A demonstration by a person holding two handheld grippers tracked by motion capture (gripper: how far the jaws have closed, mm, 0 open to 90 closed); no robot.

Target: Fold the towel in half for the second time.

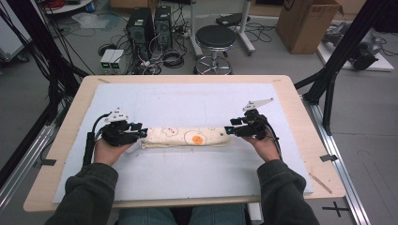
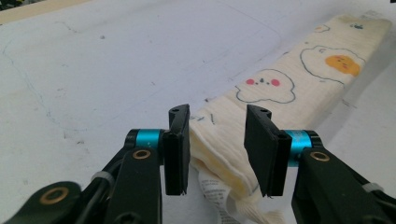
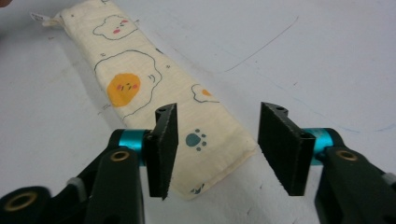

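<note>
A cream cloth [image 1: 187, 137] printed with fried eggs and bears lies folded into a long narrow strip across the white mat. My left gripper [image 1: 143, 132] is at its left end. In the left gripper view the gripper [image 2: 217, 140] stands open around the layered end of the cloth [image 2: 280, 88], with a gap beside the pads. My right gripper [image 1: 229, 130] is at the strip's right end. In the right gripper view it [image 3: 217, 144] is open just above the paw-print corner of the cloth [image 3: 140, 79], not touching it.
The white mat [image 1: 187, 98] covers most of the wooden table [image 1: 75, 108]. Beyond the far edge stand a black stool [image 1: 215, 37], two computer towers [image 1: 150, 26] and a cardboard box [image 1: 307, 23]. Black frame struts [image 1: 338, 56] rise at the right.
</note>
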